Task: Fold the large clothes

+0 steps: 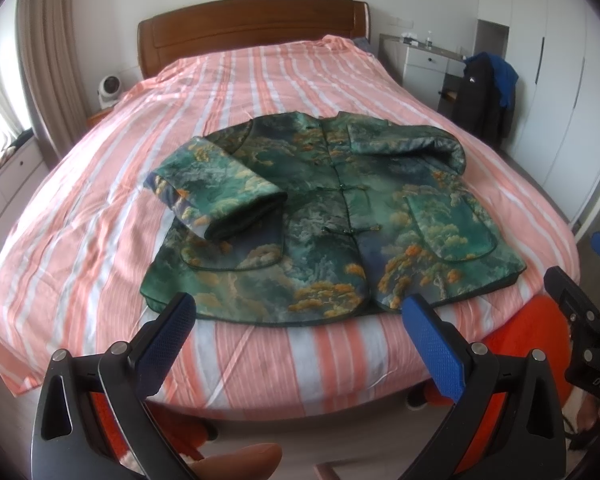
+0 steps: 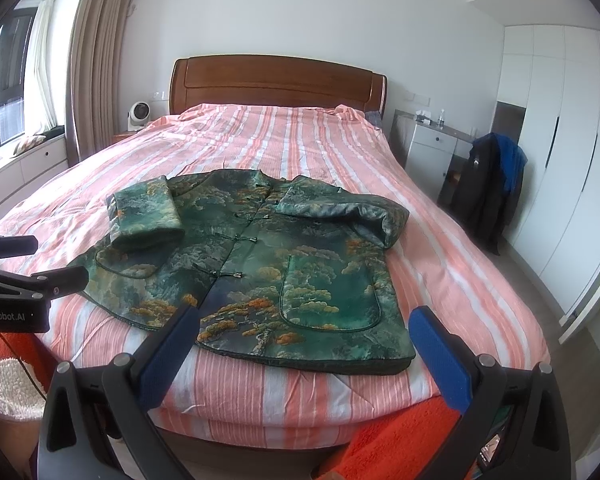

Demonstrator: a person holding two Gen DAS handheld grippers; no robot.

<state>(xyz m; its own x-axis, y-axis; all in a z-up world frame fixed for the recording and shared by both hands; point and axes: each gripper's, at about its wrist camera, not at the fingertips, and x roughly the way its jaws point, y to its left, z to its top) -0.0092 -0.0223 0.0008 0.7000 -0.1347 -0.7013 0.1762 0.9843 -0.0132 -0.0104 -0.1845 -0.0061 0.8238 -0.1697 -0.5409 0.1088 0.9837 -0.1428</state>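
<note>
Green brocade jacket (image 1: 340, 216) lies flat, front up, on the striped bed (image 1: 260, 80) near the foot edge; collar points to the headboard (image 1: 252, 28), hem toward the camera, both sleeves folded inward. Left gripper (image 1: 300, 320) hangs wide open just short of the hem, holding nothing.

In the right wrist view the jacket (image 2: 260, 264) runs lengthwise along the bed (image 2: 300, 140), collar away. Right gripper (image 2: 304, 332) is wide open, empty, before the hem.

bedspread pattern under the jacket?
Salmon-pink and white stripes on the bedspread, running head to foot; clearest in the right wrist view.
</note>
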